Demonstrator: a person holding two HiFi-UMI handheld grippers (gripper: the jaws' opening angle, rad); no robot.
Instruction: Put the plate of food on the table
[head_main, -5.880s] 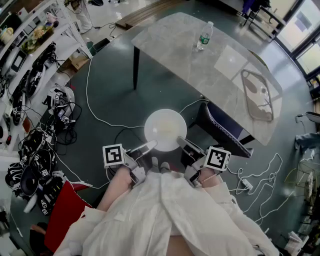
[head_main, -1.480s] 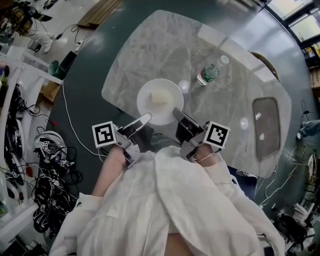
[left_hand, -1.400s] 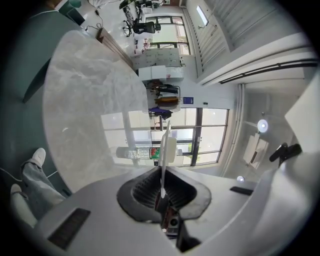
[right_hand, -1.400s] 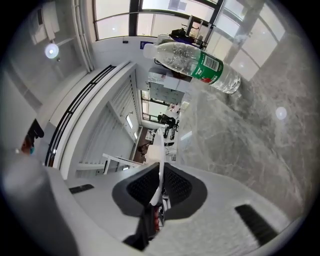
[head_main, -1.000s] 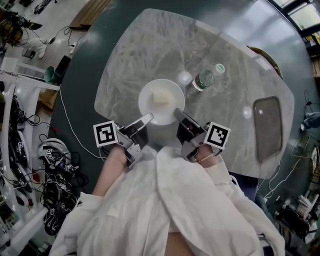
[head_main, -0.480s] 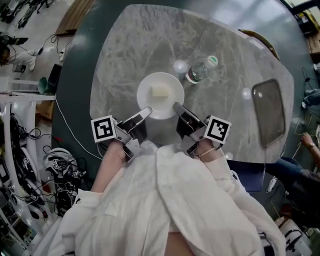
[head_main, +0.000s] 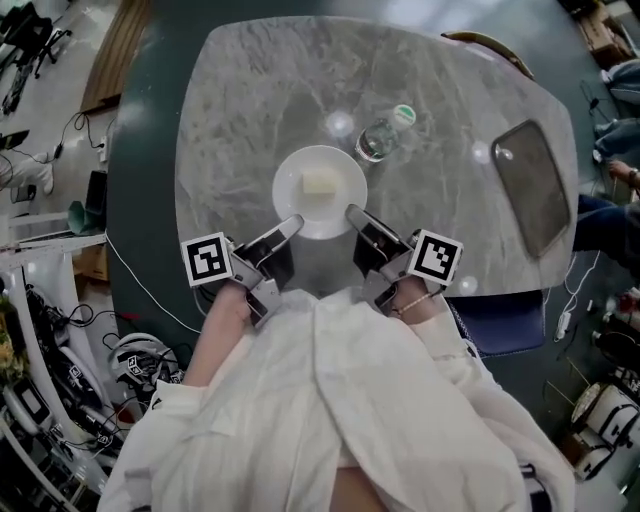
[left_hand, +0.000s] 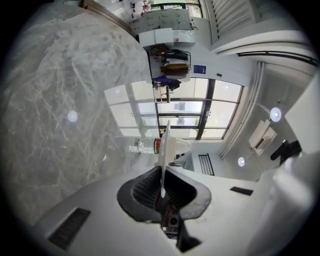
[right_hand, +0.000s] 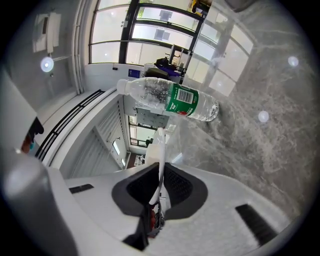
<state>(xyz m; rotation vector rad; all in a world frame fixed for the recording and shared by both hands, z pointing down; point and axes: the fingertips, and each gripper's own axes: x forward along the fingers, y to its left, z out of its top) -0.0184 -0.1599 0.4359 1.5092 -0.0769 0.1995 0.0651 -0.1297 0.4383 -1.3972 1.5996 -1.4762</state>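
A round white plate (head_main: 321, 190) with a pale block of food (head_main: 319, 183) on it hangs over the near part of the grey marble table (head_main: 240, 110). My left gripper (head_main: 291, 224) is shut on the plate's near-left rim. My right gripper (head_main: 353, 213) is shut on its near-right rim. In the left gripper view the plate (left_hand: 164, 150) shows edge-on, clamped between the dark pads. The right gripper view has the same thin rim (right_hand: 159, 160) pinched between its jaws.
A clear water bottle (head_main: 380, 135) with a green label lies on the table just beyond the plate, also seen close ahead as the bottle (right_hand: 170, 100). A dark tray (head_main: 538, 185) sits at the table's right end. Cables and gear (head_main: 140, 360) lie on the floor at left.
The plate has been carried from over the floor to over the table, both grippers keeping their hold. In the last second the view has swung and the table has come nearer under the plate.
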